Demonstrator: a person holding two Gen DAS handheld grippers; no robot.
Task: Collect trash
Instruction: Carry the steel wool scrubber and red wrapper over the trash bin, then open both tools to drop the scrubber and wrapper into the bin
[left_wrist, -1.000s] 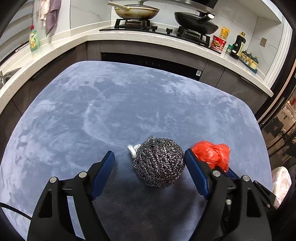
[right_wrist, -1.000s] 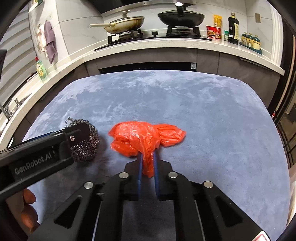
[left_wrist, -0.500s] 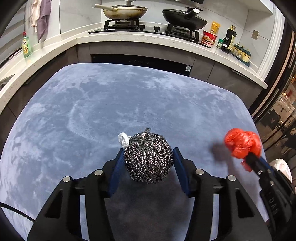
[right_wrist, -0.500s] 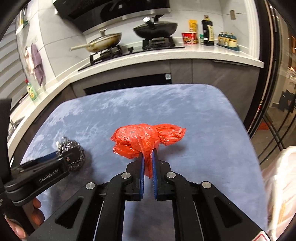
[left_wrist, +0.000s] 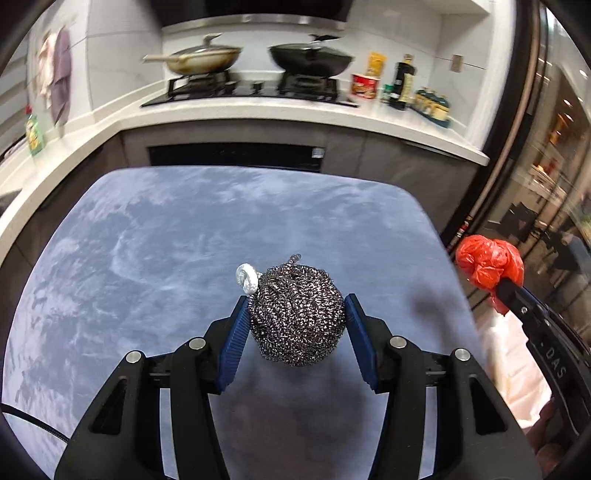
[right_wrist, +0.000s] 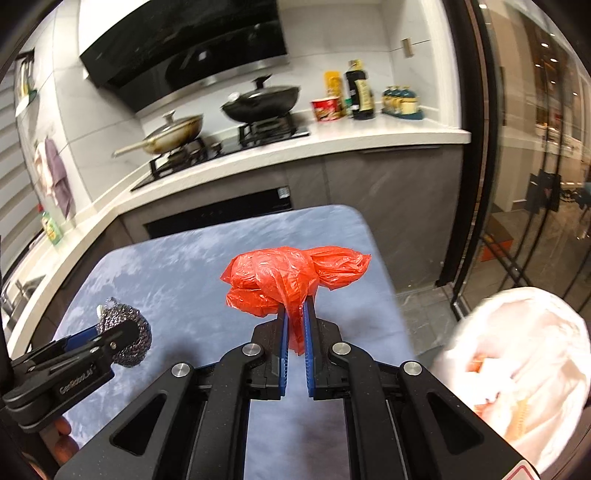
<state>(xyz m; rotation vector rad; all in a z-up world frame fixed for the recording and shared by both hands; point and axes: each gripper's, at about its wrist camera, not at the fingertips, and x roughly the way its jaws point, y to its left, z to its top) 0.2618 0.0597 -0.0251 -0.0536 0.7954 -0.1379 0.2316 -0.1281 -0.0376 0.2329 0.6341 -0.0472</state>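
My left gripper (left_wrist: 295, 306) is shut on a steel wool scrubber (left_wrist: 297, 314), a dark metal ball with a white loop at its top left, held above the blue-grey table (left_wrist: 166, 240). The scrubber also shows in the right wrist view (right_wrist: 127, 332). My right gripper (right_wrist: 294, 314) is shut on a crumpled red plastic bag (right_wrist: 288, 275) and holds it in the air near the table's right edge. The red bag shows at the right of the left wrist view (left_wrist: 487, 260).
A white trash bag (right_wrist: 524, 365), open, sits low to the right of the table, with orange scraps inside. Behind the table runs a kitchen counter (left_wrist: 258, 107) with a hob, two pans (left_wrist: 310, 59) and bottles. A glass door (right_wrist: 524, 184) is at the right.
My left gripper closed on the scrubber and lifted it. My right gripper carried the red bag up and to the right, toward the table's edge and the white bag.
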